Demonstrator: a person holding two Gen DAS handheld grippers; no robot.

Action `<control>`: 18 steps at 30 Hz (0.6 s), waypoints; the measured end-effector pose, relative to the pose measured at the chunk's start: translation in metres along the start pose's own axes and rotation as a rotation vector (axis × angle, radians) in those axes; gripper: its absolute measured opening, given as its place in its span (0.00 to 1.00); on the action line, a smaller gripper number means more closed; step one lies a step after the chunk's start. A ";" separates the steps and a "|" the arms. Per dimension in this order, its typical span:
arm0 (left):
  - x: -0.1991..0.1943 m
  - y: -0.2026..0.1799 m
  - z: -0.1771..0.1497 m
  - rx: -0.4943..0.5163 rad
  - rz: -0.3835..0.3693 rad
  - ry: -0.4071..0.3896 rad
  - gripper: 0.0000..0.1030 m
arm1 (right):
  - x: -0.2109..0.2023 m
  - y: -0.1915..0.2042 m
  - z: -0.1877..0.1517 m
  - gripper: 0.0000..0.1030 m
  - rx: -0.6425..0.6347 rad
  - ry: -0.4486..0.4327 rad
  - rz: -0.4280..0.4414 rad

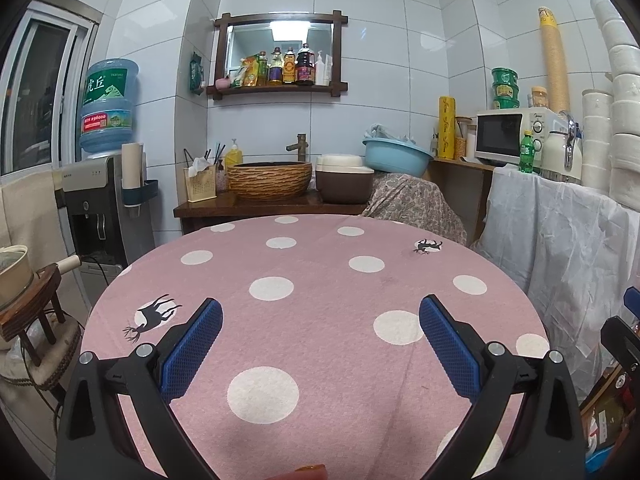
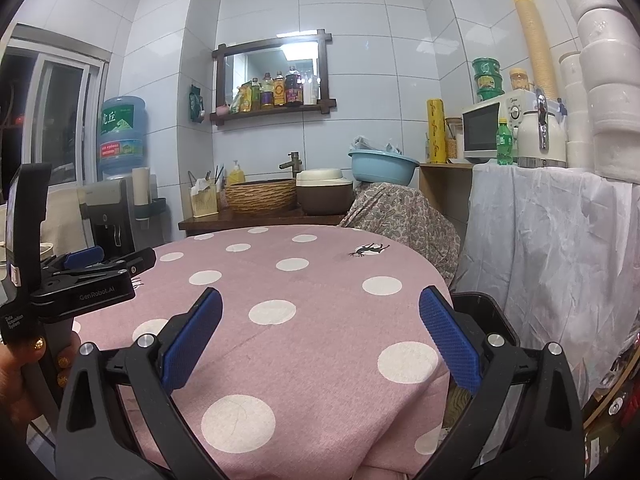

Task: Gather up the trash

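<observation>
Two grippers: both spread wide with nothing between the blue pads; neither holds anything.
Left hand [image 2: 20, 376]: seen at the left of the round table, gold-painted nails wrapped round the handle of the left gripper.
Left gripper [image 1: 320, 304]: hovers over the near half of the table, fingers pointing across it toward the far wall; from the right wrist view it [image 2: 116, 260] sits over the table's left edge.
Round table under a pink cloth with white dots [image 1: 320, 240]: the cloth in view carries no wrapper, cup or scrap in either picture.
Orange-brown sliver [image 1: 310, 469]: shows at the table's near edge, at the very bottom of the left wrist view; too cropped to tell whether it is trash or a fingertip.
Right gripper [image 2: 320, 294]: over the near right part of the table [image 2: 320, 240], aimed the same way as the left.
Black open-topped container [image 2: 494, 320]: just beside the table's right edge and lower than the top, mouth upward; probably the bin.
Trash: none can be picked out, so its place, heading and long axis cannot be told.
Step in hand: judged as searching, or a pause with no load; no grasp is set up.
Next move: likely calls for finding a piece first, perhaps at the near edge, then turning the pads across its short side.
</observation>
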State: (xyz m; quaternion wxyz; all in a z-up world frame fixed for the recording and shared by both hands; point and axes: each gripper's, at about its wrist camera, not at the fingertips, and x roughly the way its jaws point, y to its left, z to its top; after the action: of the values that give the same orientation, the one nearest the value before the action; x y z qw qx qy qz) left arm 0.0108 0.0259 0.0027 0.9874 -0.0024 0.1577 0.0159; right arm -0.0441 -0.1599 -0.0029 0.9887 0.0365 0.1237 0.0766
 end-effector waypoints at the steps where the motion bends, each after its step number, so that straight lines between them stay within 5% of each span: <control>1: 0.000 0.000 0.000 0.000 0.001 0.001 0.95 | 0.001 0.000 0.000 0.94 -0.001 0.000 0.001; 18: 0.002 -0.001 -0.001 -0.002 -0.001 0.009 0.95 | 0.002 -0.001 0.000 0.94 0.002 0.001 0.001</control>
State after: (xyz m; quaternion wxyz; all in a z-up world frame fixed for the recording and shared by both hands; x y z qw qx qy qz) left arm 0.0123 0.0248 0.0012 0.9867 -0.0034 0.1620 0.0154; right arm -0.0425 -0.1603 -0.0036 0.9886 0.0373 0.1242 0.0770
